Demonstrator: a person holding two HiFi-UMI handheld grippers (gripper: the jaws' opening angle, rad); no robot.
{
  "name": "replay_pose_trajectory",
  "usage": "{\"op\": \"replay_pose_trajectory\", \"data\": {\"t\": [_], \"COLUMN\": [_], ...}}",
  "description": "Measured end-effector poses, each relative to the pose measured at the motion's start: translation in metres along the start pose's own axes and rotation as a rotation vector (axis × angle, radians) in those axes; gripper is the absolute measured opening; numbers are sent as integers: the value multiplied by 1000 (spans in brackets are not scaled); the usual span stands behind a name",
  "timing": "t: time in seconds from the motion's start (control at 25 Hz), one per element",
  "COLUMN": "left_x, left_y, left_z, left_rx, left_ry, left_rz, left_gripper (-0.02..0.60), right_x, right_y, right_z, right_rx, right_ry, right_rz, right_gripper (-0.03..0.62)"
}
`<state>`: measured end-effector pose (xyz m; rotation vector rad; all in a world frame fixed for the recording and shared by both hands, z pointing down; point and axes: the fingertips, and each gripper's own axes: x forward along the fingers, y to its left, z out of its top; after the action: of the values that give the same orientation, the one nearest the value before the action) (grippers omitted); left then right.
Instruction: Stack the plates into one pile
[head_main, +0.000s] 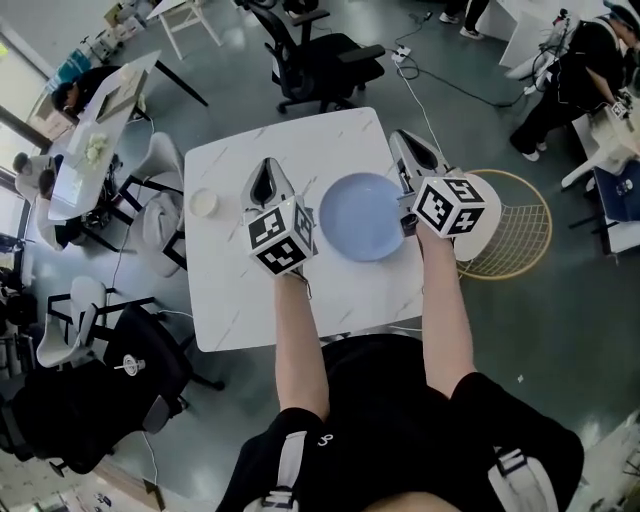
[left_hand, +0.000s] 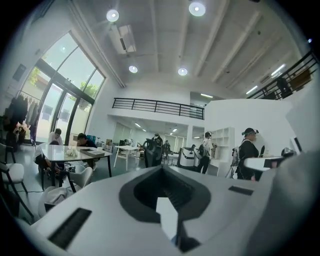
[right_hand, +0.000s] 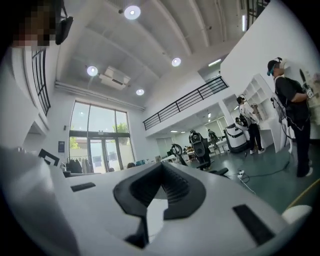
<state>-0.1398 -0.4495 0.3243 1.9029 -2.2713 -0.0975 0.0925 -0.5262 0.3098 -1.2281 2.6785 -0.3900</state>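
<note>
Head view: the blue plate (head_main: 362, 216) lies at centre frame on the white marble table (head_main: 250, 310), between the two tools. Left hand-held gripper (head_main: 268, 166), left of the plate: jaws fully together, nothing held. Right hand-held gripper (head_main: 403, 141), at the plate's upper right: jaws fully together, nothing held. A small white dish (head_main: 204, 203) sits near the table's left edge. Both gripper views face the room.

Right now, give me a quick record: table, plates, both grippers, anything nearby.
table: white marbled top
blue plate: on the table between the two grippers; single plate or pile, cannot tell
small white dish: near the table's left edge, apart from the blue plate
left gripper: jaws together, nothing held
right gripper: jaws together, nothing held
wire basket: on the floor, right of the table
</note>
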Motion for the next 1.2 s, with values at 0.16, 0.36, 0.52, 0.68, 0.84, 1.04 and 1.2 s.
{"op": "replay_pose_trajectory", "data": {"t": [0.16,0.36,0.52,0.68,0.84,1.04,1.2], "left_x": [-5,-17,-29,-37,-34,-33,-33], "left_y": [-5,-32,-45,-46,-37,-38,-47], "left_z": [24,31,22,22,21,22,18], "left_rx": [13,58,107,128,126,127,118], "left_ry": [-34,-40,-14,-22,-20,-23,-23], "left_rz": [8,-57,-118,-151,-146,-148,-168], "left_gripper": [15,15,15,15,15,15,15], "right_x": [1,-6,-16,-23,-18,-20,-24], "right_y": [16,48,58,59,58,58,53], "right_z": [22,9,-6,-6,-6,-2,-3], "right_rx": [6,-185,-235,-245,-246,-255,-258], "right_ry": [-36,75,104,87,77,67,68], "right_rz": [10,29,16,-5,-6,0,0], "right_gripper": [8,8,8,8,8,8,8]}}
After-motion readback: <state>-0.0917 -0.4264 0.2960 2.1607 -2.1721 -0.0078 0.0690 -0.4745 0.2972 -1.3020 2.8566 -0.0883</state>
